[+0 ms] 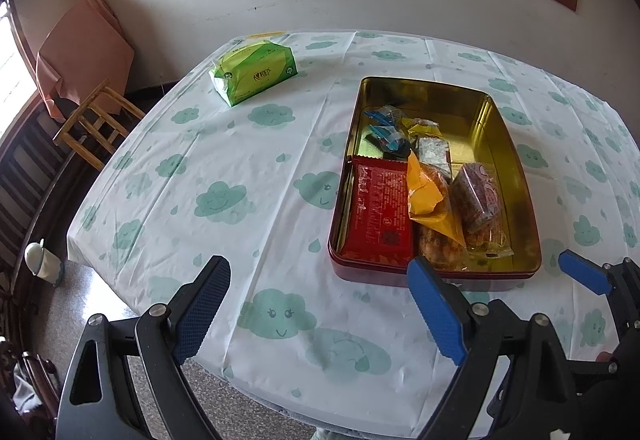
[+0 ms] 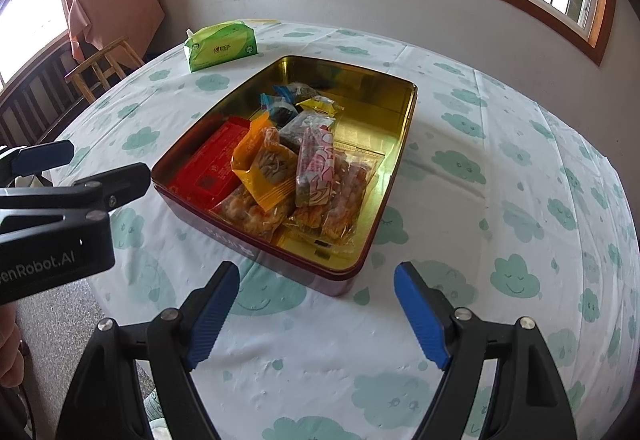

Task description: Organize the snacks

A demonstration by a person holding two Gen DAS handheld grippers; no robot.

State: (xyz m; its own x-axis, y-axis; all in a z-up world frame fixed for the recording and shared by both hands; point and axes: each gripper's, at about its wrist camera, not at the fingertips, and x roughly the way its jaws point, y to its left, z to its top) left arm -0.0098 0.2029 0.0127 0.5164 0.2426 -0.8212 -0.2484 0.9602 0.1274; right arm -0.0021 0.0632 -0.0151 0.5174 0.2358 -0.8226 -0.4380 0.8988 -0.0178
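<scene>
An open tin, gold inside and dark red outside, sits on the cloud-print tablecloth. In it lie a red packet, a yellow-orange packet, a pink-and-white packet, small blue packets and clear bags of fried snacks. My left gripper hovers open just short of the tin's near left corner, holding nothing. My right gripper hovers open before the tin's near end, also holding nothing.
A green tissue pack lies at the table's far left. Beyond it stand a wooden chair and something draped in orange cloth. The table edge drops to speckled floor at the near left.
</scene>
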